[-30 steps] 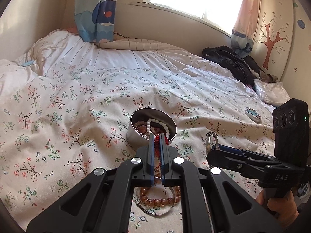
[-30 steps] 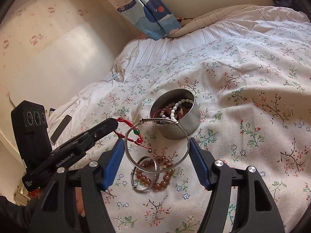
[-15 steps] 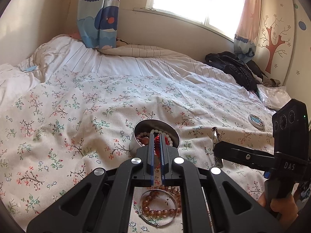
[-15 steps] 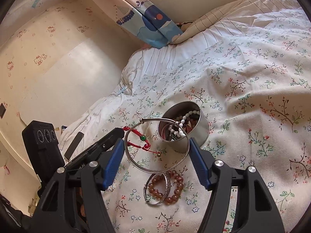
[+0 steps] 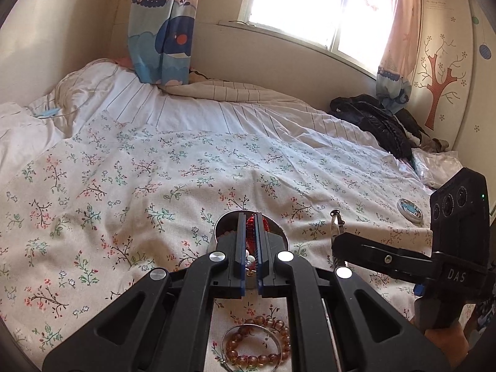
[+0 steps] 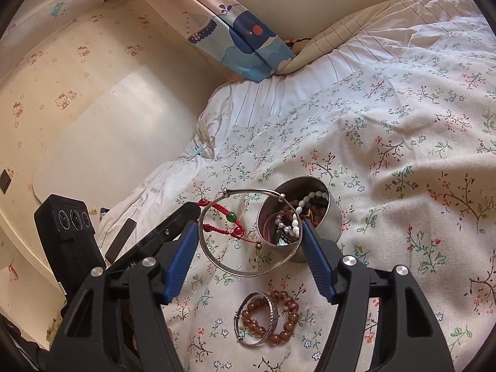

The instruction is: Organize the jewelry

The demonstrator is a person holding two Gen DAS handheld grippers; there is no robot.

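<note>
Sunlight from the window (image 5: 313, 6) falls across a bed spread with a floral quilt (image 6: 403, 130), and a whale-print curtain (image 5: 161, 31) hangs toward the upper left of the left wrist view, with a dark heap of clothes (image 5: 375, 124) at the far right edge of the bed. Near the middle of the quilt stands a round metal tin (image 6: 328, 217), open on top and already holding white and brown beads.

At lower centre of the left wrist view, the left gripper (image 5: 249, 232) has its fingers clenched on a red cord bracelet (image 6: 229, 220), which trails out toward the tin; in the right wrist view the cord, with a green bead on it, shows through the bangle, left of the tin.

Across the lower middle of the right wrist view, the right gripper (image 6: 248, 245) has its blue pads spread wide and pressed on either side of a large silver bangle (image 6: 241, 266), grasping it above the quilt with its far edge over the tin's rim.

Below these, toward the bottom of both views, an amber bead bracelet (image 6: 285, 319) lies on the quilt with a smaller silver bangle (image 6: 260, 338) overlapping it
</note>
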